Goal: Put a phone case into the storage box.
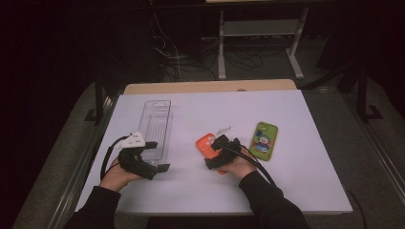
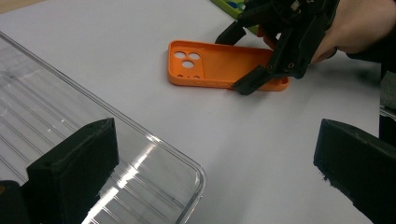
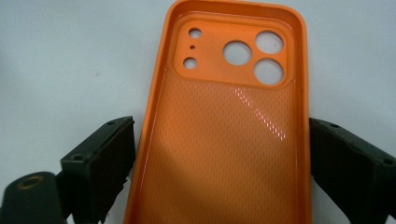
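Right gripper view: the orange phone case (image 3: pixel 224 140) lies mid-frame on the white surface (image 3: pixel 60 70), between the right claw's (image 3: pixel 219 168) spread jaws, apparently not yet clamped; lifting remains

Phone case (image 1: pixel 206 143) between tray (image 1: pixel 155 128) and phone (image 1: pixel 264 140), on table (image 1: pixel 296 191)
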`<state>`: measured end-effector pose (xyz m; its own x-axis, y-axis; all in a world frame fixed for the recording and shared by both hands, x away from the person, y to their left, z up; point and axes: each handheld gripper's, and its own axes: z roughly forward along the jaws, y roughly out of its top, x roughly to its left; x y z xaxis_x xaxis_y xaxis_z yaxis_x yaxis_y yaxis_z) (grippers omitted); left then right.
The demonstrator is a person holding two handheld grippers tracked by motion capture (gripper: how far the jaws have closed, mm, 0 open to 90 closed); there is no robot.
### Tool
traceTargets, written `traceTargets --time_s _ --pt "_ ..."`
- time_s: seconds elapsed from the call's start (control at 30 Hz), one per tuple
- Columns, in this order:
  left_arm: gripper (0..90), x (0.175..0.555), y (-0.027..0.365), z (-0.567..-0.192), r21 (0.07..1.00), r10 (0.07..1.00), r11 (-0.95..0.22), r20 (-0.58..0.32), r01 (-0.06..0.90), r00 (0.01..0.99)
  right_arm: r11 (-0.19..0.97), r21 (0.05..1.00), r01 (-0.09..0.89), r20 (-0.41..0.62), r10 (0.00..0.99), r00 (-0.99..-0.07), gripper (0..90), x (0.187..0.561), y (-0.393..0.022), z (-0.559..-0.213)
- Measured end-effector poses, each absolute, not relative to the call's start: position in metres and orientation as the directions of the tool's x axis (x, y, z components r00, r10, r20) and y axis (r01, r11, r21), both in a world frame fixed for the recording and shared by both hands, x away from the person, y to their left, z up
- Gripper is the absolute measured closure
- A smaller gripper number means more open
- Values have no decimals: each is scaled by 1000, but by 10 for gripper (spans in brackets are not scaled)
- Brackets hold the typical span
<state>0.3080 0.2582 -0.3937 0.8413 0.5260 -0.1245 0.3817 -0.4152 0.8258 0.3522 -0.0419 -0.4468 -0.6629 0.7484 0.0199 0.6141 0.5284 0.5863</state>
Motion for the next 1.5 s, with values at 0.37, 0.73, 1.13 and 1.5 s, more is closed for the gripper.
traceTargets --time_s 0.37,0.73,1.13,1.5 --pt "0 308 258 -394 824 526 -422 -118 379 842 501 608 616 24 764 -644 144 348 -43 -448" --pt "0 308 259 -393 825 528 -411 -130 386 840 505 608 613 36 753 -656 149 352 -48 -445" --pt "0 310 258 -390 823 513 -418 -135 384 848 517 608 602 71 720 -690 149 355 -71 -419" --pt "0 314 237 -372 835 463 -412 -154 365 873 595 603 532 61 630 -774 149 356 -103 -400"
